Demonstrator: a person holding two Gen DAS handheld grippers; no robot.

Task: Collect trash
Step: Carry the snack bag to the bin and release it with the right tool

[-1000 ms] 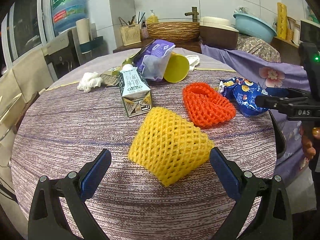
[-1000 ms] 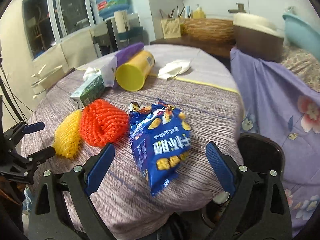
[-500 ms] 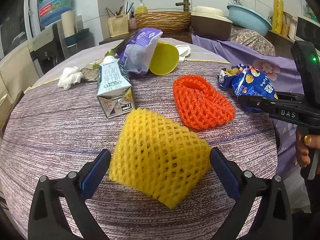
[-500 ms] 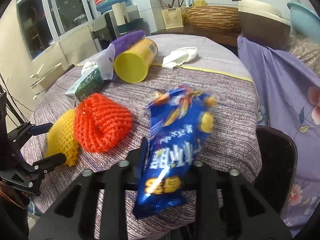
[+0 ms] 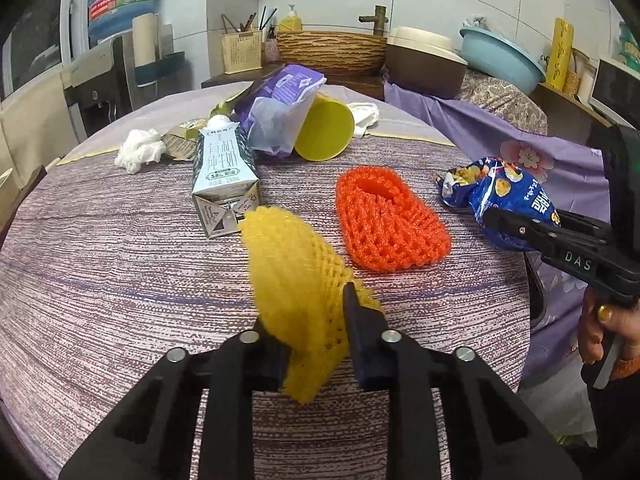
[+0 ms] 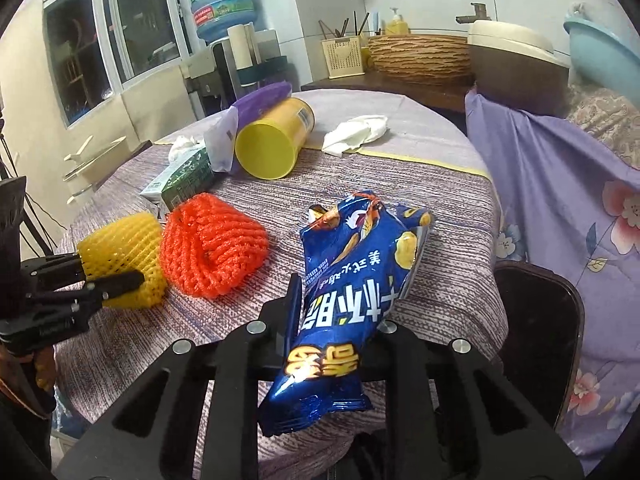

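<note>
Foam mesh bunches between the fingers of my left gripper, which a second ago stood wide open on either side of the yellow fruit net and has now closed on it, squeezing the net's near end into a fold while the far end stands up off the striped tablecloth. My right gripper has made the same change: half a second back it was already pinching the blue snack bag, and it now holds the crumpled bag clear of the cloth, tilted, its torn top pointing away from me. So I have one piece of trash in each gripper, and I judge the picking step done for these two; what they need next is a bin, and I see none in either view. Just beyond the yellow net the orange fruit net lies flat and untouched on the cloth. Behind that the milk carton lies on its side beside the purple plastic bag and the tipped yellow canister, with a crumpled white tissue off to the left and a white cloth near the far edge. By my reckoning most of the clearing lies ahead, and the light net could slip if I swing it fast.
</note>
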